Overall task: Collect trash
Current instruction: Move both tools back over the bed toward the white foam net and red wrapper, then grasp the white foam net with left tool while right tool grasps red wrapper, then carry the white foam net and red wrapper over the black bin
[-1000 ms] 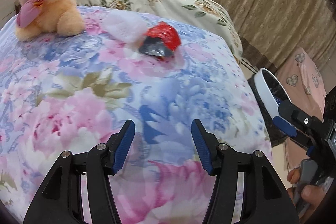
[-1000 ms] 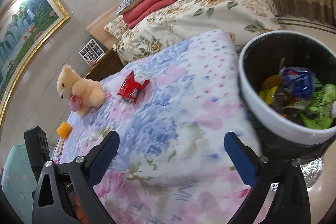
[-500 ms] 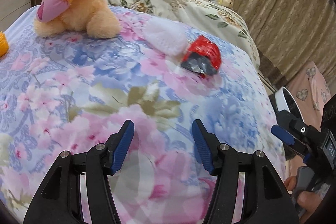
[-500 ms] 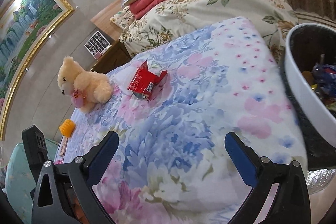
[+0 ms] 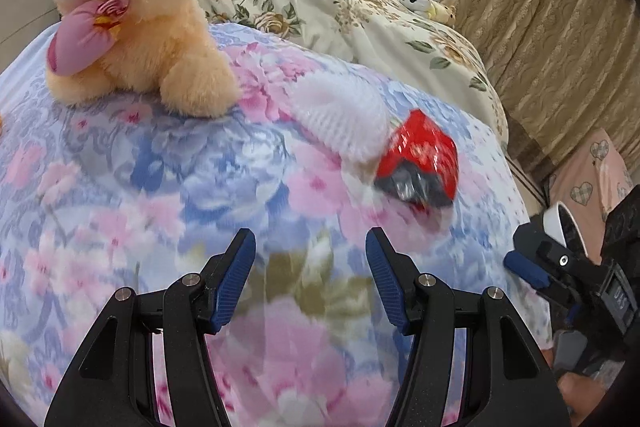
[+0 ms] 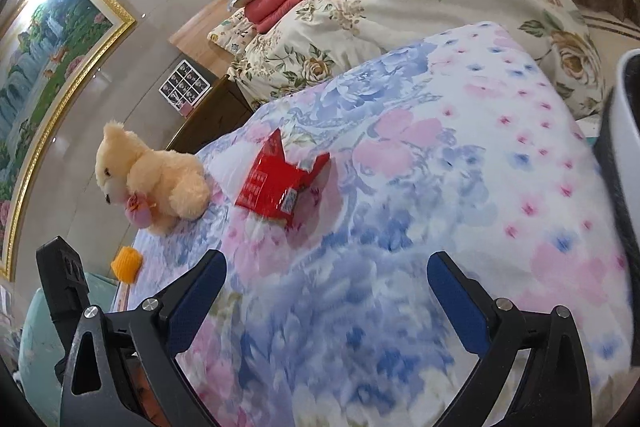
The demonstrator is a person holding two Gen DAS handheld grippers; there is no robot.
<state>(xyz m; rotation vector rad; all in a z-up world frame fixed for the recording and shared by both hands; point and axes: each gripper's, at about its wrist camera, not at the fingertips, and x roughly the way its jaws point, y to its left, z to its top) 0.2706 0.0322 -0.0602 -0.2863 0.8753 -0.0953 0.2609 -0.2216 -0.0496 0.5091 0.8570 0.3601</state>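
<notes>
The left hand-held gripper hangs open over the floral bed; ahead lie a red wrapper, a white foam piece and a teddy bear.

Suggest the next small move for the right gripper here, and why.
Probably ease the right gripper forward toward the red wrapper: its jaws stand open and empty, and the wrapper lies untouched on the floral quilt ahead, beside the teddy bear.

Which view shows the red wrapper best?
The right wrist view: the red wrapper lies sharp and whole on the quilt, its print and torn edges visible. The left wrist view shows it blurred, with a white piece overlapping its left edge.
</notes>
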